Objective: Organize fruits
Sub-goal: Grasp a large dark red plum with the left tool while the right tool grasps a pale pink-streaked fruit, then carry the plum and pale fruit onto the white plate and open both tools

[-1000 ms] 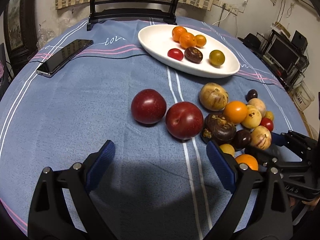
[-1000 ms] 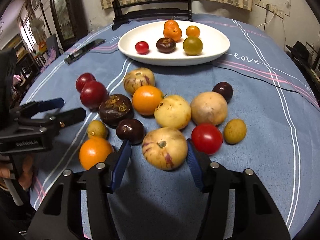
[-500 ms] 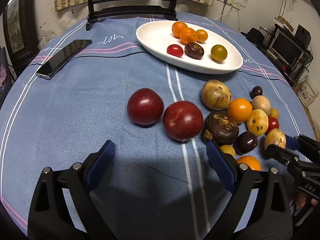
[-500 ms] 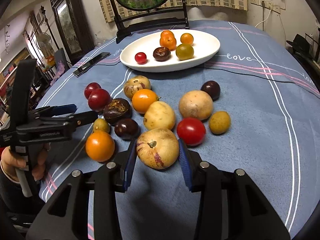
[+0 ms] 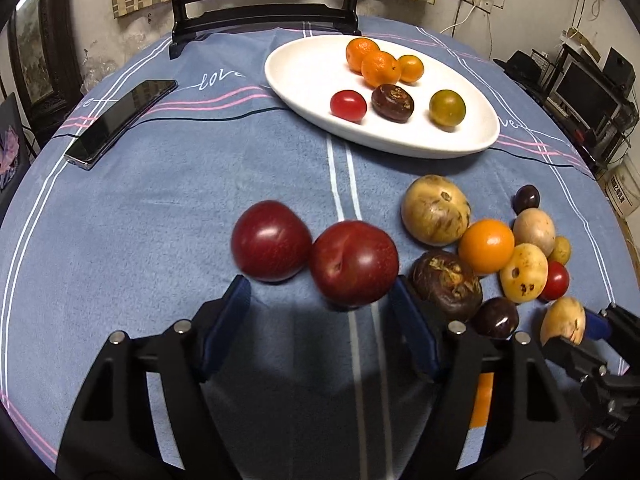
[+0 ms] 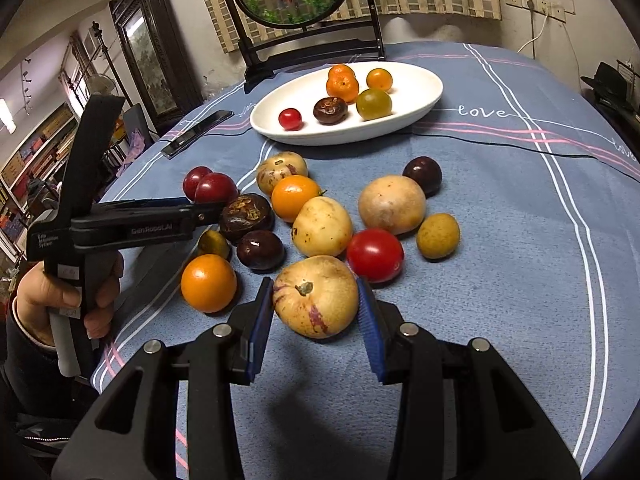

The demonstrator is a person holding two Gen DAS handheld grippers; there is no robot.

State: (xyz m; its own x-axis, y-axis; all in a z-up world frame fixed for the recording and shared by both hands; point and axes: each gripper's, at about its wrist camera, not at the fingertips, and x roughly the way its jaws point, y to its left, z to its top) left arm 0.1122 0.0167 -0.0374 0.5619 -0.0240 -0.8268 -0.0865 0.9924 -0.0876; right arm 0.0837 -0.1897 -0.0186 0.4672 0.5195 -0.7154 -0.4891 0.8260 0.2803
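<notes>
we see a white oval ceramic dish (image 6: 424,80) at the far side of the blue striped tablecloth (image 6: 520,208); in it lie three small oranges (image 6: 342,85), a red cherry tomato (image 6: 290,118), a dark brown wrinkled fruit (image 6: 329,110) and a green-yellow tomato (image 6: 373,104). nearer than the dish, our right gripper (image 6: 316,320) pinches a pale yellow purple-streaked melon-like fruit (image 6: 316,296), stem end up and toward us; it looks roundish, with no clear long axis. our left gripper (image 5: 320,300) has just been closing, jaws spread beside a dark red plum (image 5: 354,262), right pad touching or nearly so.
</notes>
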